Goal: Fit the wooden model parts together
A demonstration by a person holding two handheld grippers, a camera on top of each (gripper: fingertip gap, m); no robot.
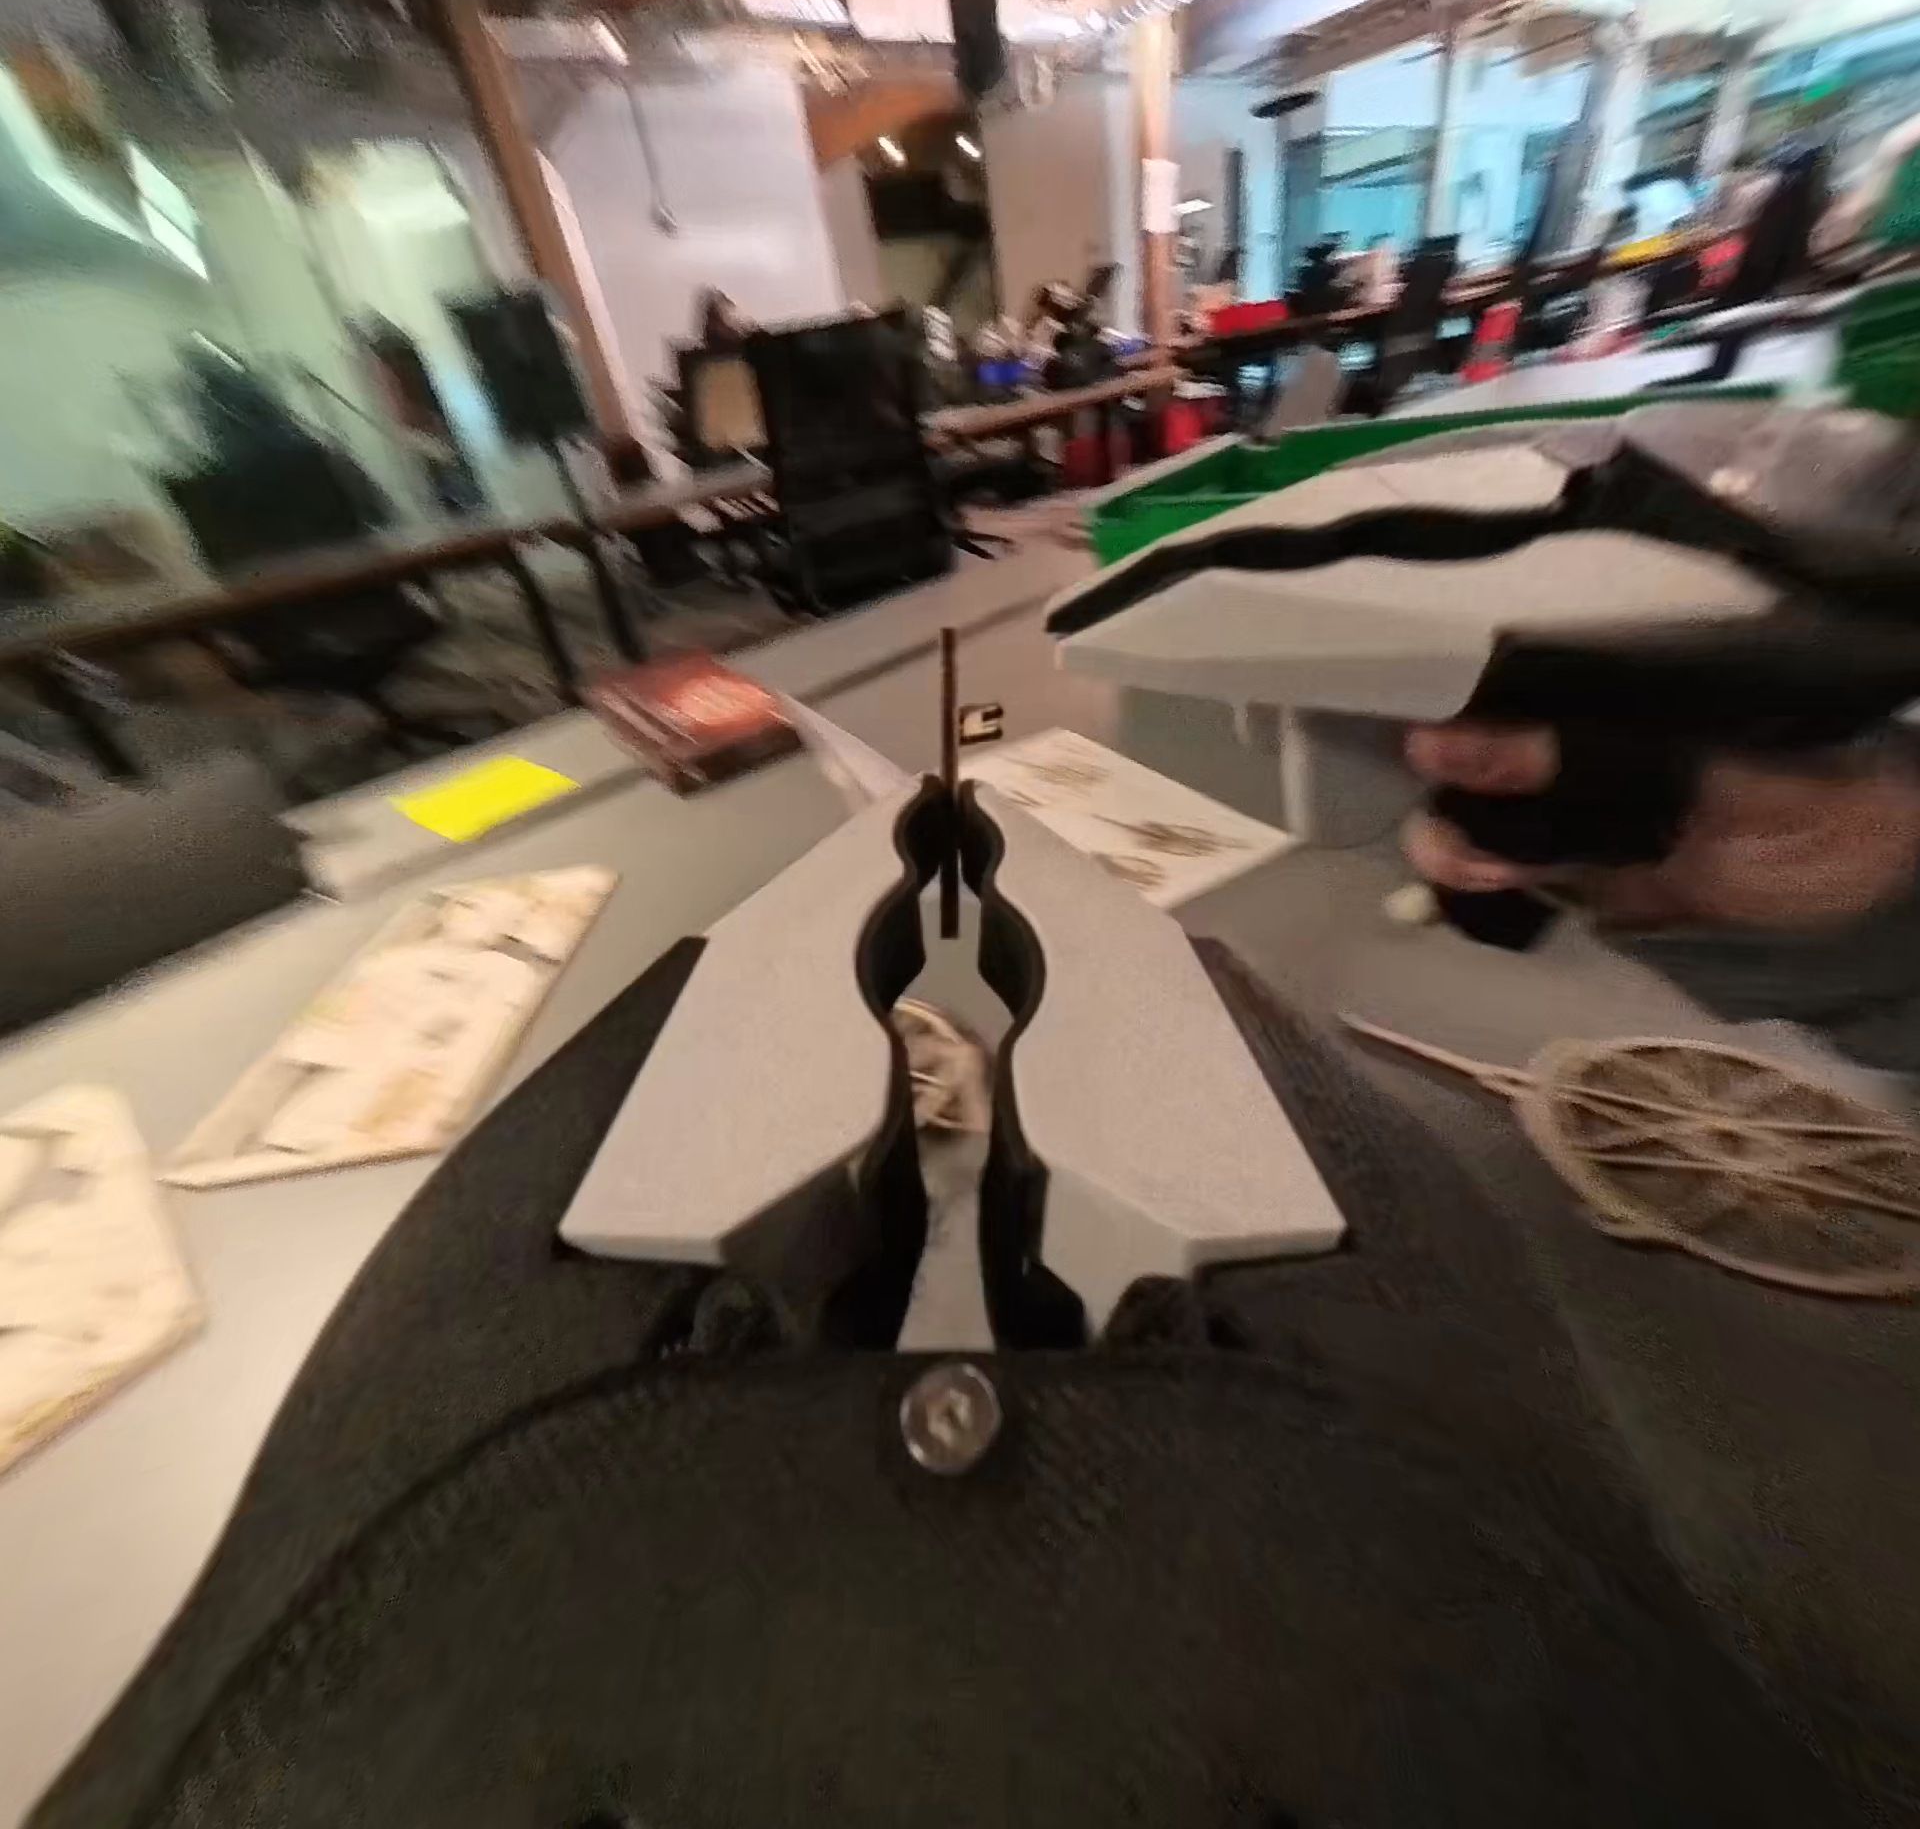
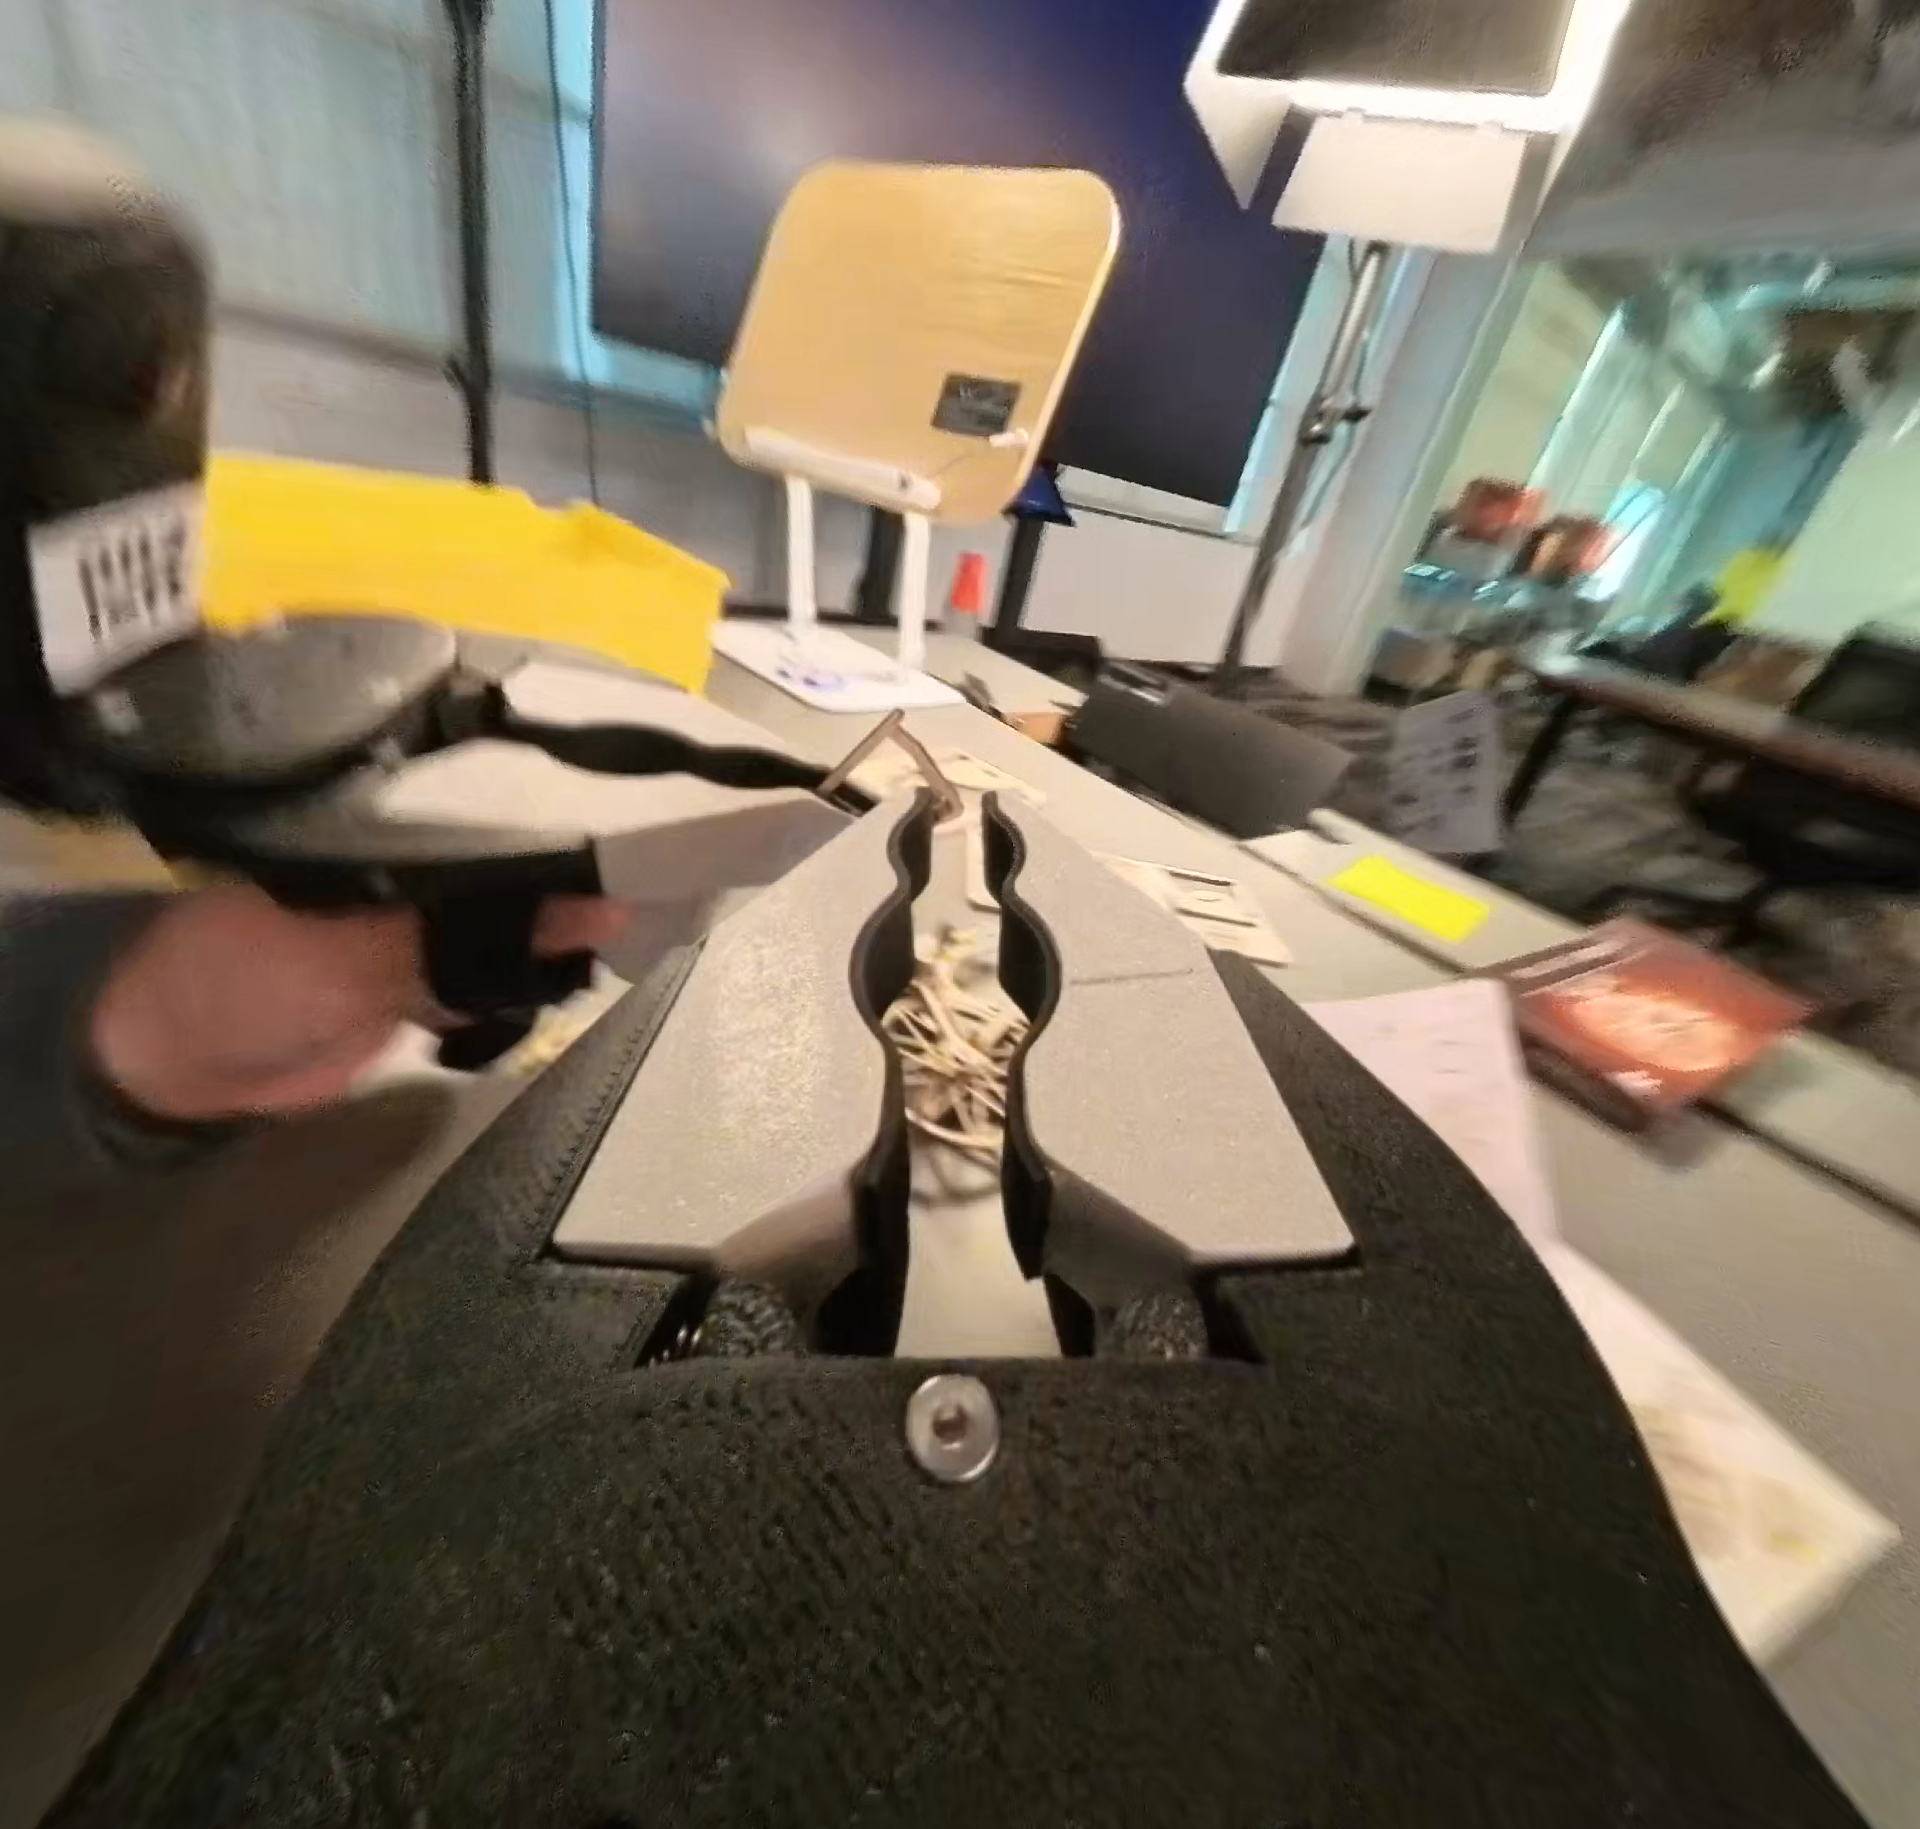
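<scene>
My left gripper [image 1: 948,800] is shut on a thin dark wooden strip [image 1: 948,709], seen edge-on and standing up from its tips. In the right wrist view it [image 2: 847,780] comes in from the left with the strip [image 2: 871,749]. The strip's far end lies just by the tips of my right gripper [image 2: 956,808]. The right gripper's jaws stand a narrow gap apart with nothing clamped. It also shows in the left wrist view [image 1: 1060,626], held by a hand [image 1: 1507,834]. A spoked wooden wheel assembly [image 1: 1714,1166] lies on the grey table below [image 2: 951,1047].
Pale wooden part sheets [image 1: 416,1021] [image 1: 62,1270] [image 1: 1122,823] lie on the table. There is a yellow note [image 1: 483,792], a red-brown box [image 1: 696,709], a green bin [image 1: 1226,480], a yellow bin [image 2: 457,553], a paper sheet [image 2: 1434,1073] and a board on a white stand [image 2: 914,345]. Less than 4 cm separates the two grippers' tips. The spoked wooden wheel assembly [image 1: 1714,1166] is about 15 cm from my left fingertips.
</scene>
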